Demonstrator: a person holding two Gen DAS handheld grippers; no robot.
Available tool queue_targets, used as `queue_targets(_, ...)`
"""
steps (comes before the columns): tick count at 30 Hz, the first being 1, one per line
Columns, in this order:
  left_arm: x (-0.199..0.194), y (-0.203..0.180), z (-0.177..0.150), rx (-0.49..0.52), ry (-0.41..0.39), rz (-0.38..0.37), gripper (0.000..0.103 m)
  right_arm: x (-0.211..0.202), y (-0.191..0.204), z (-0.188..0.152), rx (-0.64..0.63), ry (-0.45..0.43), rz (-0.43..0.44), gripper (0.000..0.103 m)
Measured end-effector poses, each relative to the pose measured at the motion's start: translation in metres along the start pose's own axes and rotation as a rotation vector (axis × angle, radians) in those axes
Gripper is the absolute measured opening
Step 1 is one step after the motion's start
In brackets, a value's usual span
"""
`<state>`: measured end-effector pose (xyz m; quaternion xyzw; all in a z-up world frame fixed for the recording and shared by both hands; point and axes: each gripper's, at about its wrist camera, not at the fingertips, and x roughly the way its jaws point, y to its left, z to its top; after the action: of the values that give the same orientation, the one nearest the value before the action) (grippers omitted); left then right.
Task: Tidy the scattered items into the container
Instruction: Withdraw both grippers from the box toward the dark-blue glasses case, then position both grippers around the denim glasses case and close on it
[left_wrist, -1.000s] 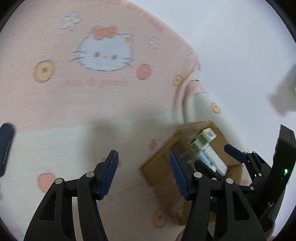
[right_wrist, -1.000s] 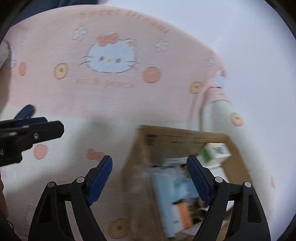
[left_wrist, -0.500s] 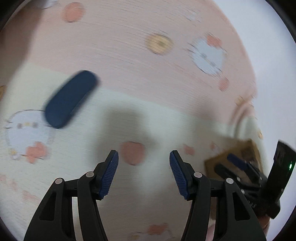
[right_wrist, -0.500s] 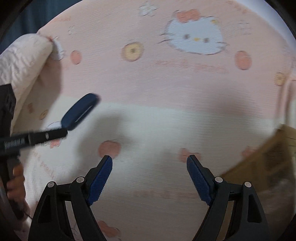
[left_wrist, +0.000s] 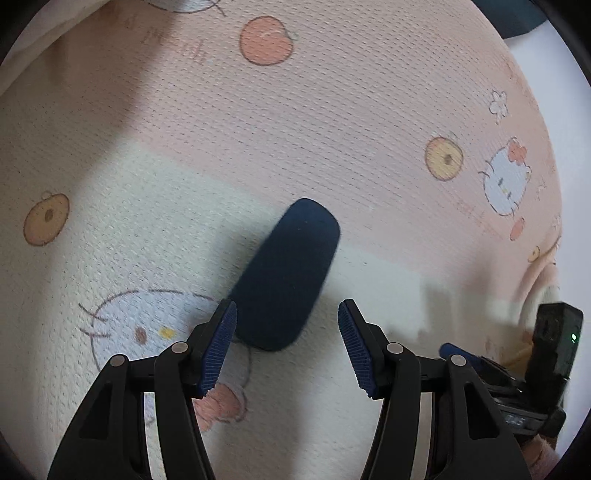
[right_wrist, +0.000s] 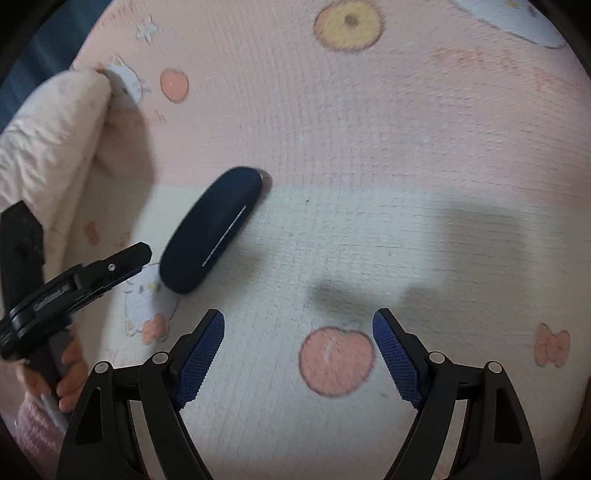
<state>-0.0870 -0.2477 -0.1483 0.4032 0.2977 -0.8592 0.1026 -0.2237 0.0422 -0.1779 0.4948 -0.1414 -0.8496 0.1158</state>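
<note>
A dark navy oval case (left_wrist: 286, 275) lies on the pink and cream Hello Kitty blanket (left_wrist: 332, 122). My left gripper (left_wrist: 286, 349) is open and empty, its near end just short of the case, which lines up with the gap between the fingers. The case also shows in the right wrist view (right_wrist: 212, 229), left of centre, with a thin silver line along it. My right gripper (right_wrist: 297, 354) is open and empty, off to the right of the case above a printed peach. The cardboard container is barely visible at the right edge of the left wrist view (left_wrist: 519, 354).
A bunched white quilt (right_wrist: 48, 133) lies at the blanket's left edge. The left gripper's body and the hand holding it (right_wrist: 55, 295) sit at the left of the right wrist view. The right gripper (left_wrist: 517, 376) shows at the lower right of the left wrist view.
Both grippers have swung left, away from the cardboard box and toward the navy case. The case now sits much closer to the left gripper's fingers. Both grippers stay open.
</note>
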Motion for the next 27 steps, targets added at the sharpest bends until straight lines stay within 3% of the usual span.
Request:
queue_targets(3, 0.008, 0.005, 0.001, 0.002, 0.009, 0.008, 0.061, 0.017, 0.008, 0.002, 0.011, 0.057, 0.097, 0.079)
queue_targets(6, 0.012, 0.011, 0.003, -0.015, -0.013, 0.01, 0.06, 0.029, 0.011, 0.004, 0.067, 0.083, 0.162, 0.033)
queue_targets(7, 0.013, 0.016, 0.005, -0.03, -0.024, 0.004, 0.058, 0.032, 0.011, 0.005, 0.086, 0.089, 0.193, 0.028)
queue_targets(8, 0.015, 0.021, 0.009, -0.051, -0.027, -0.003, 0.051, 0.038, 0.012, 0.006, 0.119, 0.082, 0.24, 0.028)
queue_targets(14, 0.035, 0.058, 0.02, -0.268, -0.007, -0.106, 0.028, 0.056, 0.024, 0.0, 0.213, 0.018, 0.29, 0.028)
queue_targets(20, 0.048, 0.069, 0.012, -0.351, 0.011, -0.203, 0.026, 0.061, 0.012, -0.003, 0.335, 0.003, 0.362, 0.029)
queue_targets(25, 0.055, 0.074, 0.007, -0.431, 0.049, -0.294, 0.026, 0.068, -0.003, -0.001, 0.414, 0.037, 0.452, 0.047)
queue_targets(27, 0.054, 0.071, 0.003, -0.425, 0.055, -0.305, 0.025, 0.069, -0.006, 0.0, 0.444, 0.018, 0.503, 0.047)
